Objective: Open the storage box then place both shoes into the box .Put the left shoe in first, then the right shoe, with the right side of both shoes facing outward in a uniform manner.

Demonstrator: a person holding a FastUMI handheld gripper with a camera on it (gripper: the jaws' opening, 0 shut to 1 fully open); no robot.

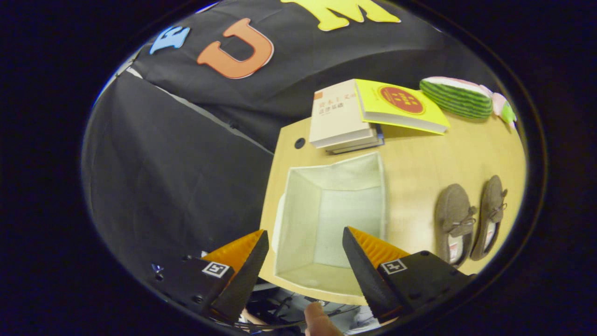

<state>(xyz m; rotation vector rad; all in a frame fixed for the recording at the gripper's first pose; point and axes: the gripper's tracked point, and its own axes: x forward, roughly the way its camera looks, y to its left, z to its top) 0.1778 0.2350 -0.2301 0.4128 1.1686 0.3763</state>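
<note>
Hovering tool (305, 240) spread wide, empty, above open storage box (368, 179)

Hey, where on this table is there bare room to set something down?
Bare wood lies between the open storage box and the pair of brown shoes, running up to the yellow book. The far edge is crowded: stacked books, watermelon toy. The gripper hangs open over the box.

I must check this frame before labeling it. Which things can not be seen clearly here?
All in the gripper view:
- Storage box: its near wall is partly covered by the open, empty claw.
- Brown shoes: too small and slanted to tell left from right.
- Lower books in the stack: hidden under the top ones.
- Watermelon-shaped toy: its far end is distorted.
</note>
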